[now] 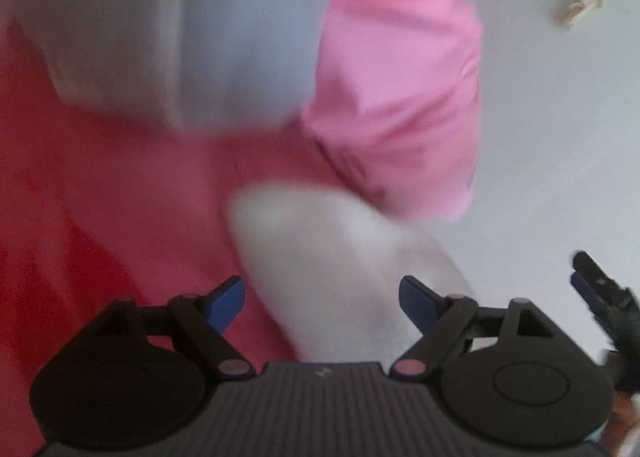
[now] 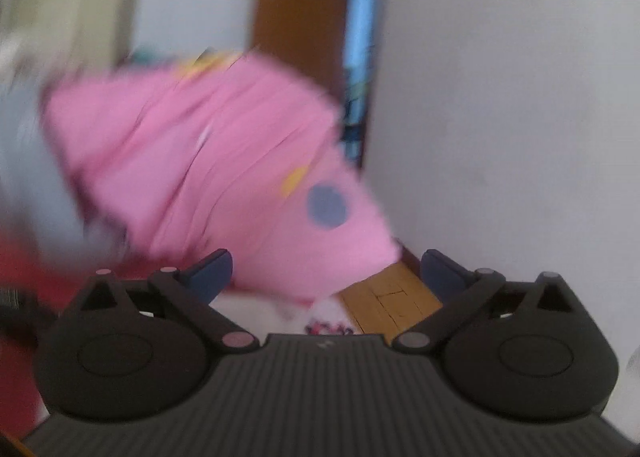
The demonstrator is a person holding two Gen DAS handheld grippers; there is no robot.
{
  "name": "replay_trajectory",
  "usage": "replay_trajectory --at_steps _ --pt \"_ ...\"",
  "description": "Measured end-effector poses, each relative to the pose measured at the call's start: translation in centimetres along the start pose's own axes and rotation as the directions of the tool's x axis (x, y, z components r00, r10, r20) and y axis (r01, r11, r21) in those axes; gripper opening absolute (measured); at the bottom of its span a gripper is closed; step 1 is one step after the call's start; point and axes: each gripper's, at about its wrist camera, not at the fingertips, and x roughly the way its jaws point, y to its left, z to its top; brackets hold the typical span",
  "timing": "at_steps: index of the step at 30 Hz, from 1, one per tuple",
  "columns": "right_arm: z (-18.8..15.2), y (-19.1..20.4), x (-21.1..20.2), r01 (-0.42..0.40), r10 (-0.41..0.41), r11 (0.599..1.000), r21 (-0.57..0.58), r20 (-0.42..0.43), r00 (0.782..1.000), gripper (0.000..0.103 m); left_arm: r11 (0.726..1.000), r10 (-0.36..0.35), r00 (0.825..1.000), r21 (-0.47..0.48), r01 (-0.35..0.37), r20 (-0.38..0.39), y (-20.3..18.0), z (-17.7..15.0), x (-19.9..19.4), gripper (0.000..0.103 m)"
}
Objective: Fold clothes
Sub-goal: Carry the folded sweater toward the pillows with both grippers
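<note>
Between the released left claw (image 1: 322,299) fingers, a white cloth (image 1: 340,281) is seen on the red surface (image 1: 80,237); pink garment (image 1: 400,97) lies at one o'clock. Right claw (image 2: 326,271) is spread, empty. Folding stage cannot be settled.

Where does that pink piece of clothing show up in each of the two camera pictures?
Left wrist view: the pink garment fills the upper middle, right of a blurred pale cloth.
Right wrist view: the pink garment spreads across the centre left.
Shared landmark: the white wall to its right.
</note>
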Motion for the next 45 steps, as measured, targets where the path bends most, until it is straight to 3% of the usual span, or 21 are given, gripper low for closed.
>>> replay_trajectory --at_steps 1,2,3,5,7,9,10,11,13,14,15,17,20,24,28,31,34,35,36,39,45 --pt "0.1 -0.5 -1.1 -0.025 0.025 0.999 0.042 0.013 1.0 0.073 0.998 0.014 0.999 0.059 -0.016 0.033 -0.7 0.0 -0.6 0.085" --pt "0.1 -0.8 -1.8 -0.065 0.065 0.994 0.083 0.005 0.998 0.043 0.993 0.025 0.998 0.113 -0.032 0.062 -1.3 0.0 -1.1 0.087" --pt "-0.2 -0.9 -2.0 -0.112 0.116 0.985 0.129 -0.026 0.993 0.031 0.99 0.031 0.998 0.134 -0.037 0.048 -1.8 -0.2 -0.9 0.087" --pt "-1.7 -0.5 -0.9 -0.138 0.162 0.971 0.195 -0.113 0.98 0.029 0.983 0.043 0.999 0.175 -0.046 0.021 -2.8 -0.6 -0.5 0.087" --pt "-4.2 -0.4 1.5 -0.083 0.145 0.962 0.261 -0.229 0.963 0.029 0.983 0.052 0.999 0.179 -0.048 -0.014 -3.1 -0.9 0.2 0.087" --pt "-7.1 -1.0 3.5 0.015 0.112 0.935 0.355 -0.335 0.936 0.032 0.99 0.051 0.999 0.133 -0.049 -0.014 -2.1 -1.4 -0.5 0.087" --pt "-7.7 -1.6 3.2 0.026 0.129 0.902 0.431 -0.326 0.937 0.032 0.995 0.036 0.999 0.098 -0.034 -0.018 -1.3 -1.1 -0.7 0.087" --pt "-7.6 -2.3 1.7 0.015 0.153 0.858 0.513 -0.284 0.947 0.034 0.998 0.019 1.0 0.055 -0.017 -0.022 -0.4 -0.7 -1.0 0.089" --pt "-6.6 -3.4 -1.9 -0.02 0.184 0.764 0.645 -0.188 0.965 0.046 0.999 -0.002 0.999 -0.044 0.0 -0.034 1.4 0.3 -1.1 0.092" --pt "-6.5 -3.6 -4.0 -0.064 0.223 0.712 0.7 -0.138 0.965 0.061 0.996 -0.012 0.999 -0.093 0.009 -0.039 2.2 0.8 -1.2 0.093" --pt "-6.8 -3.9 -6.1 -0.114 0.271 0.649 0.752 -0.088 0.959 0.077 0.99 -0.023 0.999 -0.138 0.016 -0.044 3.0 1.2 -1.2 0.093" --pt "-7.3 -3.9 -10.0 -0.188 0.352 0.536 0.823 -0.016 0.936 0.084 0.988 -0.04 0.996 -0.15 0.029 -0.077 3.6 1.6 -0.6 0.093" --pt "-8.6 -2.4 -14.0 -0.15 0.356 0.511 0.846 -0.05 0.933 0.088 0.99 -0.037 0.994 -0.138 0.022 -0.103 3.5 1.6 0.0 0.093" --pt "-11.2 -1.4 -13.9 -0.079 0.409 0.433 0.898 -0.118 0.905 0.095 0.994 -0.013 0.992 -0.105 0.0 -0.125 2.9 1.3 0.7 0.094" --pt "-12.0 0.2 -12.0 -0.024 0.415 0.438 0.899 -0.179 0.892 0.095 0.998 0.029 0.993 -0.052 -0.035 -0.11 2.2 1.1 1.6 0.092" --pt "-13.4 0.8 -10.2 -0.026 0.443 0.399 0.917 -0.168 0.881 0.095 0.999 0.036 0.995 -0.029 -0.039 -0.096 1.8 1.5 2.0 0.069" --pt "-13.6 1.7 -9.7 -0.036 0.428 0.418 0.908 -0.161 0.889 0.093 0.999 0.044 0.996 -0.006 -0.044 -0.082 1.5 1.8 2.5 0.058" --pt "-13.4 2.0 -9.6 -0.049 0.425 0.426 0.903 -0.152 0.892 0.078 0.999 0.046 0.996 0.002 -0.046 -0.077 1.4 1.9 2.6 0.054" --pt "-13.3 2.2 -9.4 -0.057 0.426 0.427 0.902 -0.146 0.893 0.051 0.999 0.048 0.996 0.009 -0.048 -0.072 1.3 2.0 2.8 0.05" --pt "-12.8 2.6 -8.5 -0.07 0.434 0.421 0.904 -0.133 0.891 0.043 0.998 0.055 0.997 0.032 -0.054 -0.057 1.0 2.3 3.2 0.045" --pt "-12.1 3.9 -7.0 -0.084 0.437 0.408 0.909 -0.114 0.892 0.041 0.997 0.069 0.997 0.047 -0.068 -0.029 0.7 2.9 4.2 0.044"
